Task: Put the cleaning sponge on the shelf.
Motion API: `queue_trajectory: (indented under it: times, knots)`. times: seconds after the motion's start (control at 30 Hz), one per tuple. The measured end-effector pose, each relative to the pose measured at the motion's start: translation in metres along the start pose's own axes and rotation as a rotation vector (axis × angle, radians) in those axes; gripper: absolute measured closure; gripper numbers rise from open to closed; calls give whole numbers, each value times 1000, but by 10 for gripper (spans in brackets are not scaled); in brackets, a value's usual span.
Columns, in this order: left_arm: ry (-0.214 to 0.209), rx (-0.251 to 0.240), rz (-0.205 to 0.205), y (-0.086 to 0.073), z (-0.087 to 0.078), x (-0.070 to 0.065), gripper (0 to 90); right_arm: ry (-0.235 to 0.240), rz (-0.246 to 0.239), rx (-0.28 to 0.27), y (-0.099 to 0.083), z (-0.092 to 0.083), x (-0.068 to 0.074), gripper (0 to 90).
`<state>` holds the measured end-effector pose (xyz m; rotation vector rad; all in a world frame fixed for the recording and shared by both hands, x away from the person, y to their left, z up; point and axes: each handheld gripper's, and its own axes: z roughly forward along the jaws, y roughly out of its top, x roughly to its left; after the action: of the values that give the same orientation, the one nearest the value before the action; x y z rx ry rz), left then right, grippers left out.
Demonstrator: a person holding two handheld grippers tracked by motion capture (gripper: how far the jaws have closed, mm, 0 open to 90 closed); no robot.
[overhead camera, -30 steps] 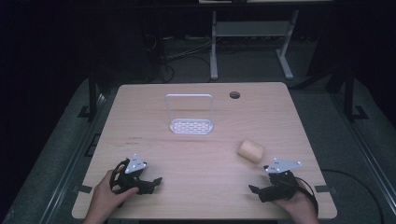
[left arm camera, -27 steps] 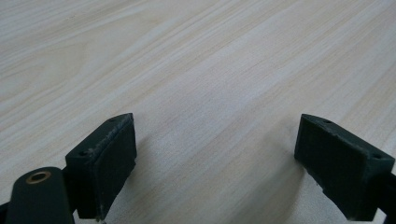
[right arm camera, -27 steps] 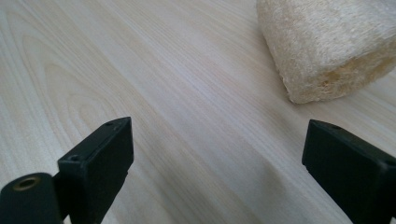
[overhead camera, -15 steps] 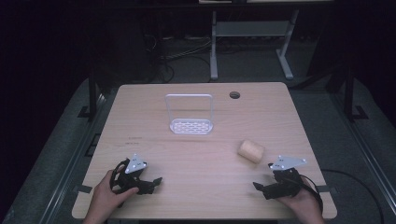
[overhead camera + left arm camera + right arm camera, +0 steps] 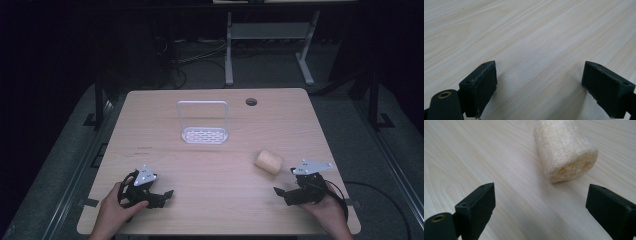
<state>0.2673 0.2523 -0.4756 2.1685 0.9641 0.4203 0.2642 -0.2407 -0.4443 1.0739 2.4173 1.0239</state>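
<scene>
In your right gripper view the top of the pale, fibrous loofah cylinder (image 5: 565,150) runs off the upper edge, and both black jaws are cut at the bottom. From above, the perforated white rack (image 5: 203,122) is too small to identify, and your forearms leave the frame.

A pale straw-yellow loofah (image 5: 565,151) with a fibrous weave lay upper right of the frame on a light wood-grain table (image 5: 150,125). Both grippers' jaws were black. The rack (image 5: 204,135) was white, perforated.
</scene>
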Motion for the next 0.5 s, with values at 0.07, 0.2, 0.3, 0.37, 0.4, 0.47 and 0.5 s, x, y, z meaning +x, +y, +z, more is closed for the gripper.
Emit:
queue_trajectory:
  times: [0.07, 0.2, 0.3, 0.37, 0.4, 0.47, 0.5]
  knots:
    - [0, 1, 1, 0, 0, 0, 121, 0, 2, -6, 2, 0, -1, 89]
    - [0, -2, -2, 0, 0, 0, 121, -3, -8, 0, 8, 1, -6, 89]
    - [0, -2, -2, 0, 0, 0, 121, -3, -5, -3, 11, 2, -11, 89]
    - [1, 1, 1, 0, 0, 0, 121, -3, 0, -5, 12, 3, -12, 89]
    - [0, -2, -2, 0, 0, 0, 121, -2, 0, 0, 13, 5, -14, 89]
    - [0, 1, 1, 0, 0, 0, 121, 0, -2, 2, 14, 6, -16, 89]
    - [0, -2, -2, 0, 0, 0, 121, 3, 1, 1, 14, 6, -16, 89]
